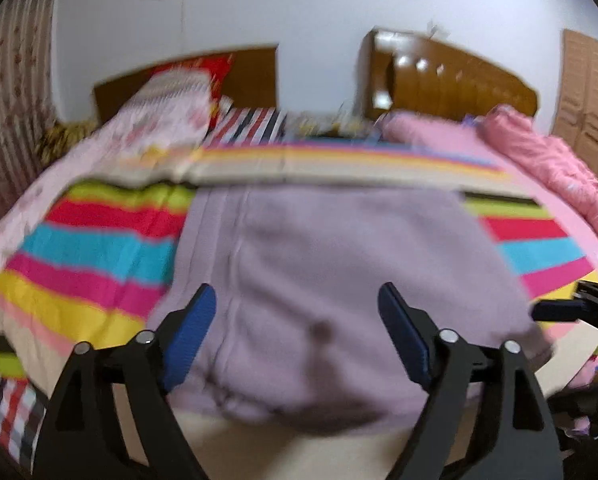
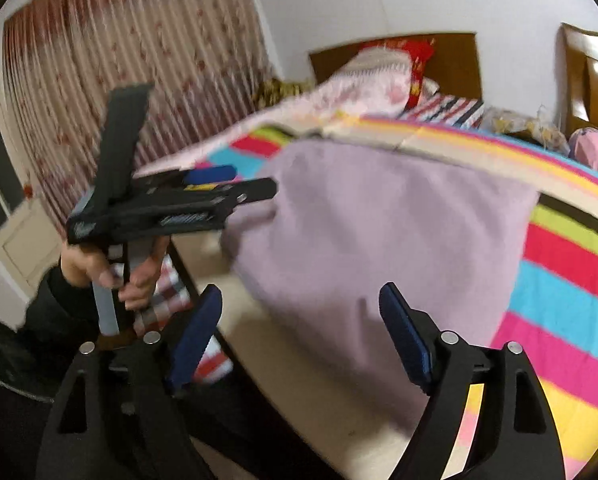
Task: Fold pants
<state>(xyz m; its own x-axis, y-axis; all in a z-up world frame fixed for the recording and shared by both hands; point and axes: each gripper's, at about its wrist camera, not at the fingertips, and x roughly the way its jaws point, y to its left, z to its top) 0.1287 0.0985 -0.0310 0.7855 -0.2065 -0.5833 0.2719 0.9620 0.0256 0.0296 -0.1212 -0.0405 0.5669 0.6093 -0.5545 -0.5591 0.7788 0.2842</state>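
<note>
Left gripper jaws wide, empty above lilac pants; right gripper same.

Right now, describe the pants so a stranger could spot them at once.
Find the bed with the rainbow-striped cover. At its near edge lie the pants, a flat folded block of fuzzy fabric. They are the only plain lilac thing among bright stripes and pink bedding.
</note>
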